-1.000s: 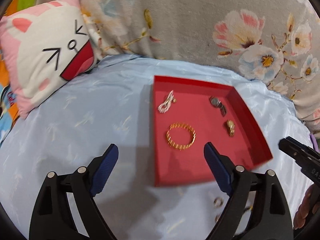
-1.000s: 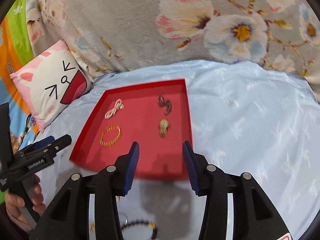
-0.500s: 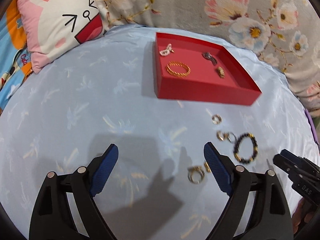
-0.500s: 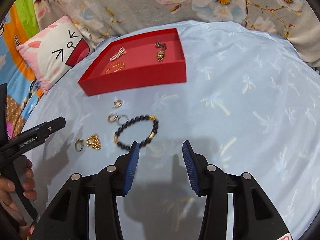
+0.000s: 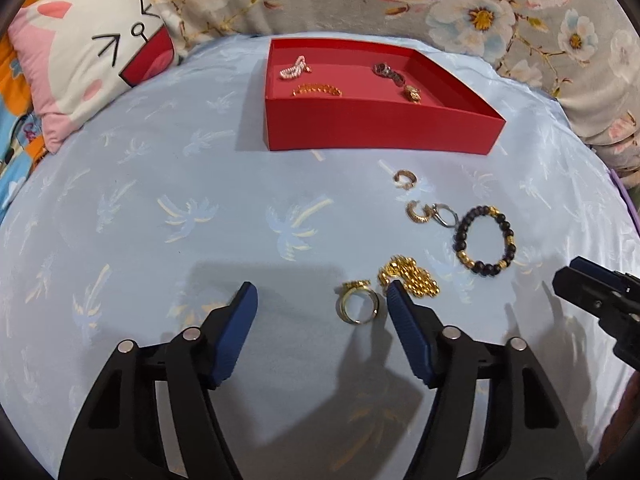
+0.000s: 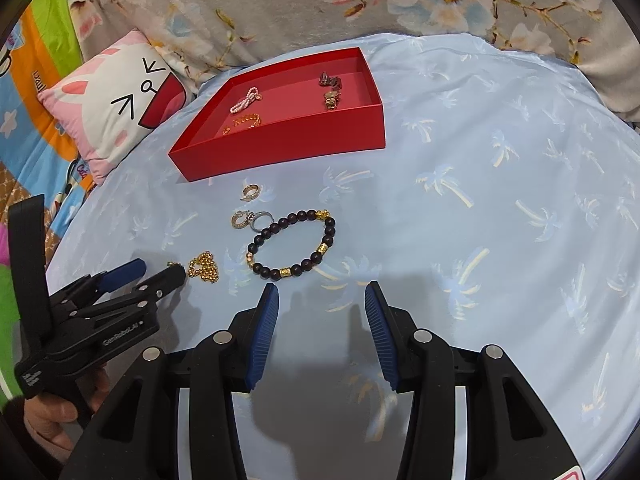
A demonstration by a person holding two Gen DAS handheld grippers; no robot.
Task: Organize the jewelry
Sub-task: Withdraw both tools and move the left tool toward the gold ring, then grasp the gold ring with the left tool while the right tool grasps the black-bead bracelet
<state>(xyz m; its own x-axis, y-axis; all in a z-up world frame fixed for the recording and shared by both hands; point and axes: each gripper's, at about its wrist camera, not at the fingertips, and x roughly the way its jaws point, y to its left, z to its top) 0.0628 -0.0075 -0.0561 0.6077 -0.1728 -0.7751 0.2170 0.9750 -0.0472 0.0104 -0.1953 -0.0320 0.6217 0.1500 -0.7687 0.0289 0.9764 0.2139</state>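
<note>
A red tray [image 5: 376, 136] [image 6: 288, 140] sits far on the light blue cloth and holds several jewelry pieces. Loose on the cloth lie a gold ring [image 5: 357, 306], a gold chain [image 5: 412, 276] [image 6: 205, 267], a dark bead bracelet [image 5: 484, 240] [image 6: 294, 245], and small hoop earrings [image 5: 405, 179] [image 6: 251, 192]. My left gripper [image 5: 322, 302] is open, low over the cloth, with the gold ring just inside its right finger. My right gripper [image 6: 320, 302] is open and empty, just short of the bead bracelet.
A white and pink cat-face pillow [image 5: 88, 48] [image 6: 116, 112] lies at the far left. A floral grey blanket [image 5: 440, 4] runs along the back. The left gripper's body [image 6: 92, 312] shows at the left of the right wrist view.
Both grippers have pulled back from the tray and dropped toward the loose jewelry. The left gripper's fingers have narrowed and now sit beside the gold ring.
</note>
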